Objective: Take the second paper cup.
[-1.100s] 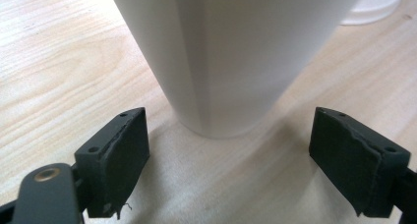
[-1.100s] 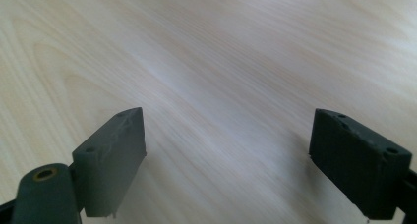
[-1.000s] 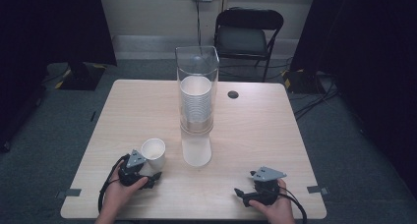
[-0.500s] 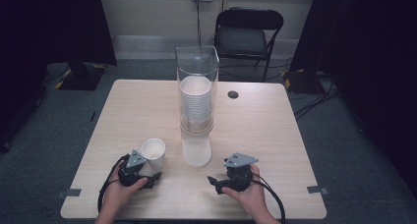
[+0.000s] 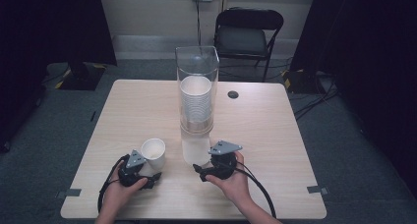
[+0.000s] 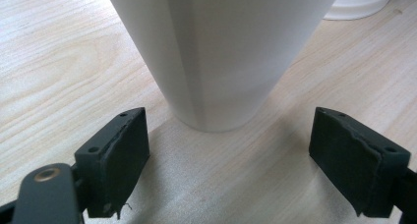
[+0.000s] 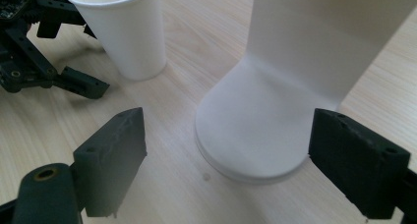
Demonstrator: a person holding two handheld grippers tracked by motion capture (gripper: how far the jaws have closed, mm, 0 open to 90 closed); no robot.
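Nearest the person: left gripper [image 5: 153,176] rests on the table [image 5: 275,135], jaws spread wide and released, the single paper cup [image 5: 153,153] standing upright just ahead of them, untouched. Likely it is parked there to leave the cup free.

Right gripper [image 5: 197,169] sits beside the dispenser base [image 7: 251,135], jaws apart and holding nothing; the base lies between and ahead of them, no contact visible. Judged: lining up on the lowest cup [image 5: 195,150] under the tube.

Behind: clear dispenser tube [image 5: 197,67], upright, holding 1 stack of cups [image 5: 195,103]. Farthest: folding chair [image 5: 250,30].
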